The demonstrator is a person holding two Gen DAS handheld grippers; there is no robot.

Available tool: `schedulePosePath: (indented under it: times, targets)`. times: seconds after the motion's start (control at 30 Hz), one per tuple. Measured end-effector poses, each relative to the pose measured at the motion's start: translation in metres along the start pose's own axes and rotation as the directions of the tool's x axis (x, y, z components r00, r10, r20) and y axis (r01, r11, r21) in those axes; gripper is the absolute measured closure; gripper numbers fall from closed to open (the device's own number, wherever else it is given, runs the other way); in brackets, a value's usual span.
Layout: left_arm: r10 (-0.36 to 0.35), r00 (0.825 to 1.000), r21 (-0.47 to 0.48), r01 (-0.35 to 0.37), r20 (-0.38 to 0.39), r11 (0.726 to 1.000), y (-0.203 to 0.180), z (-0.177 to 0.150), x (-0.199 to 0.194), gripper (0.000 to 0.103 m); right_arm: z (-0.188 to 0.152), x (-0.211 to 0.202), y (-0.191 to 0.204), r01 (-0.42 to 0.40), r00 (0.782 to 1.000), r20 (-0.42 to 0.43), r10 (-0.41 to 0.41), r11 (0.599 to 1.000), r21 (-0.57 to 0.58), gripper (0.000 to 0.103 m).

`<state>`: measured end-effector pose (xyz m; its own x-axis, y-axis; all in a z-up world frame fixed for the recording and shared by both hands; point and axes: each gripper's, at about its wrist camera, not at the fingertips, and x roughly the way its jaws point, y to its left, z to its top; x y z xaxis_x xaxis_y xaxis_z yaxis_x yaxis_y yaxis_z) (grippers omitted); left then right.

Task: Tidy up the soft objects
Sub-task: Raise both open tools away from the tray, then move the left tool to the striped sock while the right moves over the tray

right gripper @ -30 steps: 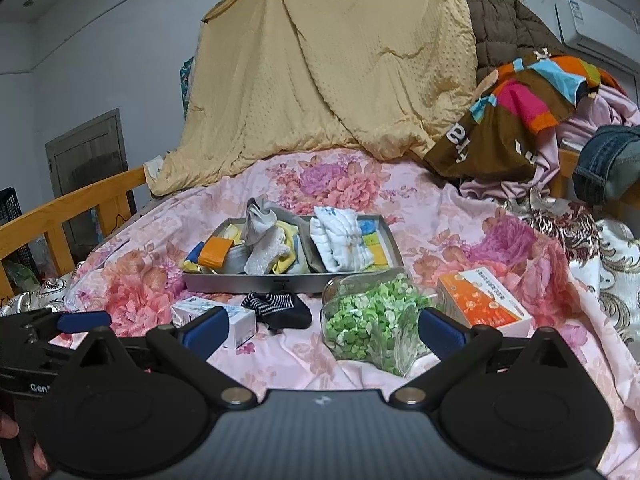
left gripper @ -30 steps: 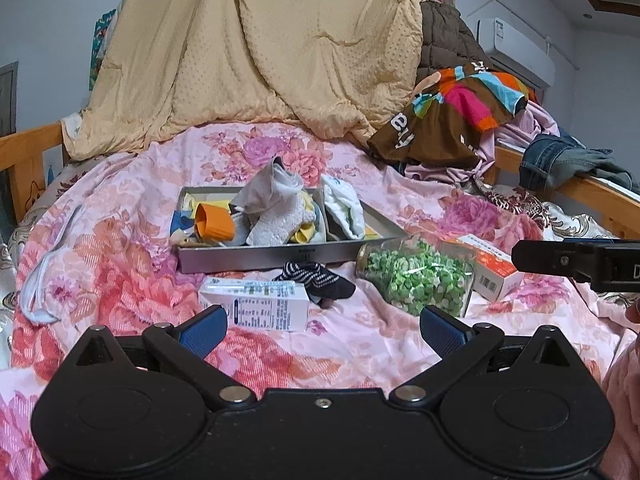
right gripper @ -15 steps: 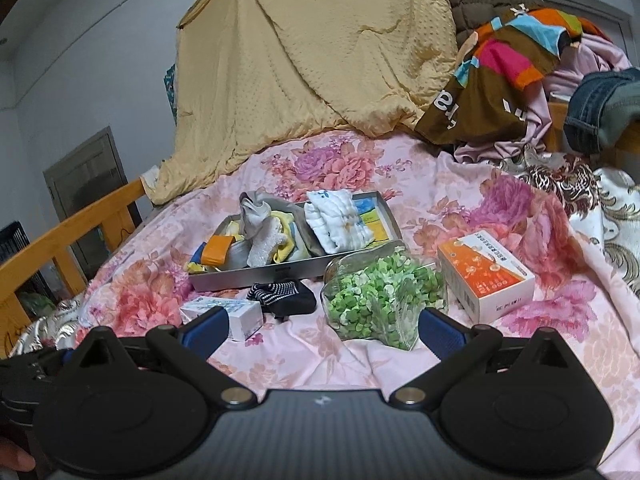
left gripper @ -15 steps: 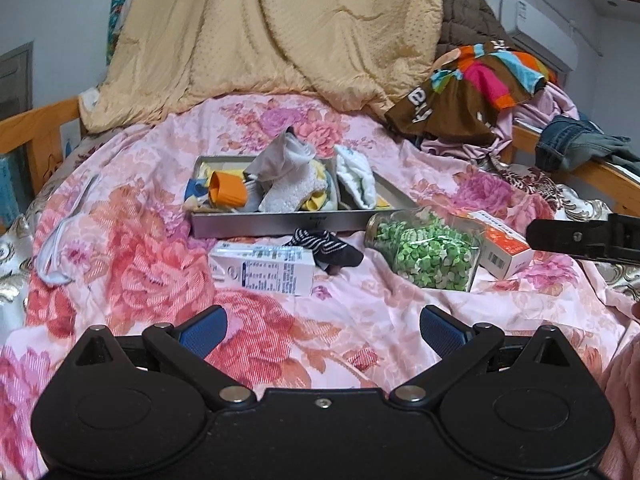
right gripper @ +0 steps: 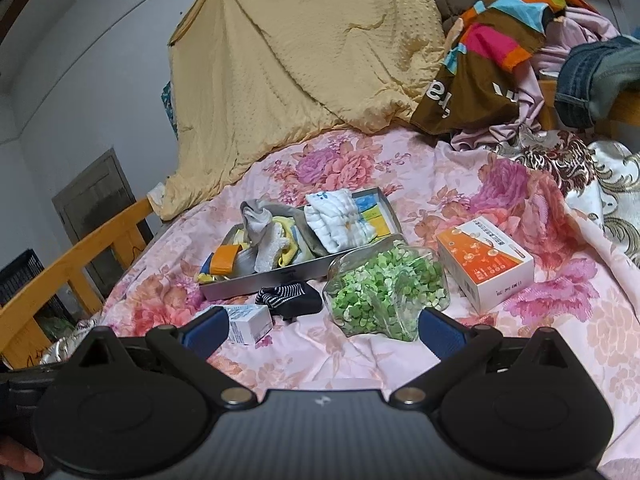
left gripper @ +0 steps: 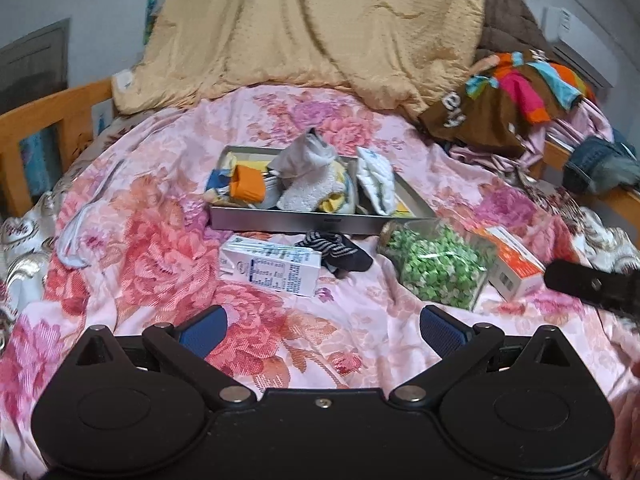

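Bed cover (left gripper: 168,240) is showing pink with large rose and coral flowers. Tray (left gripper: 280,222) is reading plain silver-grey, holding an orange piece (left gripper: 248,188), a grey sock (left gripper: 304,160), a white quilted cloth (left gripper: 376,184) and yellow bits. Near the bed's middle a sock (left gripper: 340,250) is showing black with white stripes. Jar contents (right gripper: 384,292) are looking green. Box (right gripper: 486,264) is showing orange and white. Blanket (right gripper: 304,60) at the bed's far edge is looking tan, dotted.

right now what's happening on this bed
A person holds two grippers over a floral bedspread, sorting soft things into a metal tray. The left gripper and right gripper are both open and hold nothing. Socks and cloths already fill the tray. A dark striped sock lies outside it, between a milk carton and a jar of green pieces.
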<state>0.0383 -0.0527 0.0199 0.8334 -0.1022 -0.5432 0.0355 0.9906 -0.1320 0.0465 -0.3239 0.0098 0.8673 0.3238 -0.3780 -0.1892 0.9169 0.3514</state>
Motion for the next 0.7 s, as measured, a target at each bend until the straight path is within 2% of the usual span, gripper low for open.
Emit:
schedulePosePath:
  times: [0.13,0.4,0.7]
  targets:
    - [0.023,1.0,-0.053,-0.024,-0.012,0.998,0.001,0.005,0.002,0.001,0.0,0.0,-0.005,0.003,1.0,-0.006,-0.003,1.0,0.03,0.0]
    - [0.043,0.998,-0.008,-0.043,-0.054,0.999,-0.008,0.005,0.018,0.001,-0.001,0.007,-0.009,0.03,0.999,-0.047,-0.027,0.996,0.084,0.0]
    - [0.051,0.997,-0.074,-0.056,-0.061,0.996,-0.007,0.012,0.045,0.001,0.0,0.009,-0.013,0.045,0.994,-0.102,-0.03,0.987,0.153,0.0]
